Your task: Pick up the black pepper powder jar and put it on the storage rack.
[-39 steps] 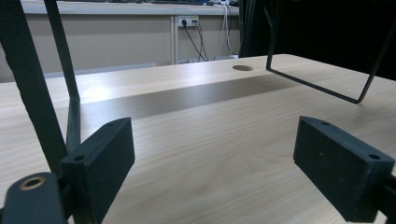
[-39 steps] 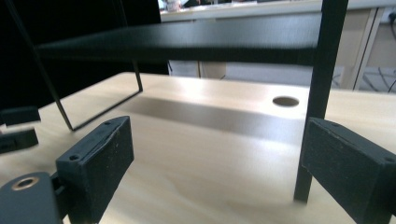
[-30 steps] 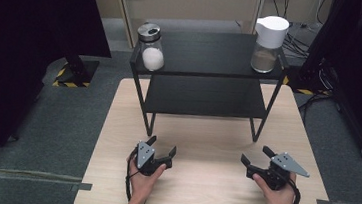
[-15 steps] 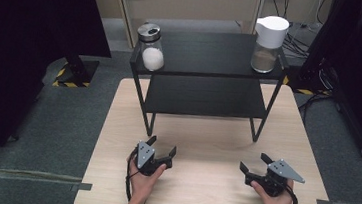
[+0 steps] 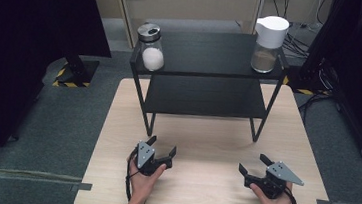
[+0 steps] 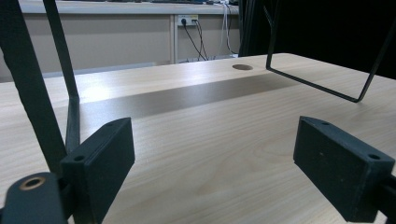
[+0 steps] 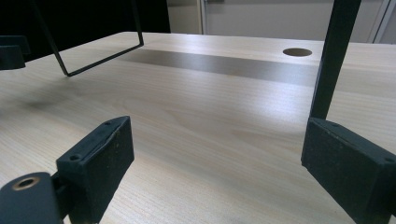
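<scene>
Pale wooden table (image 5: 206, 134) on grey carpet (image 5: 40, 133), black two-tier shelf (image 5: 206, 79) at far side, left gripper (image 5: 160, 152) and right gripper (image 5: 253, 165) near, jaws wide apart, holding nothing.

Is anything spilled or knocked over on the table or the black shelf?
Nothing stands out. The glass jar with white powder and the white-lidded glass jar stand upright at opposite ends of the black metal shelf's top. The light wooden table shows no spills.
</scene>
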A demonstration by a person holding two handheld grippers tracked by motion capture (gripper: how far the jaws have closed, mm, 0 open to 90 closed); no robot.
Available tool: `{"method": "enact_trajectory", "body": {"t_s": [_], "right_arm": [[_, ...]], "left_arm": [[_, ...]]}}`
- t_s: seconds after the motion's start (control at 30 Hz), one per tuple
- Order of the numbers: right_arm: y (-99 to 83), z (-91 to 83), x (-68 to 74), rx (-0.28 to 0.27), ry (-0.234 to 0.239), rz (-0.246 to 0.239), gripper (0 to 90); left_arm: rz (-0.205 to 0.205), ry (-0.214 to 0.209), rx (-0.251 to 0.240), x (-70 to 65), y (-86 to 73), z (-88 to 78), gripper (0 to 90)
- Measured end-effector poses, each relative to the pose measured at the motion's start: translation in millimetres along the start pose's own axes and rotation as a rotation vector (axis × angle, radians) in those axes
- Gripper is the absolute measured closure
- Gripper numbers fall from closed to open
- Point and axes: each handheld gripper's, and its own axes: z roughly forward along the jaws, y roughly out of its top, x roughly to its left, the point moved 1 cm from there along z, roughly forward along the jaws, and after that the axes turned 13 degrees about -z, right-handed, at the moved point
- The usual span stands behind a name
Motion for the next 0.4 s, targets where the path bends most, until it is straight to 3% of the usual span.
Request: {"method": "enact_trajectory", "body": {"t_s": [0.4], "right_arm": [[-3.6, -1.7, -2.0, -0.02, 0.011, 0.004, 9.1]], "left_arm": [[0.002, 0.002, 0.003, -0.4, 0.4, 0.1, 11.9]]}}
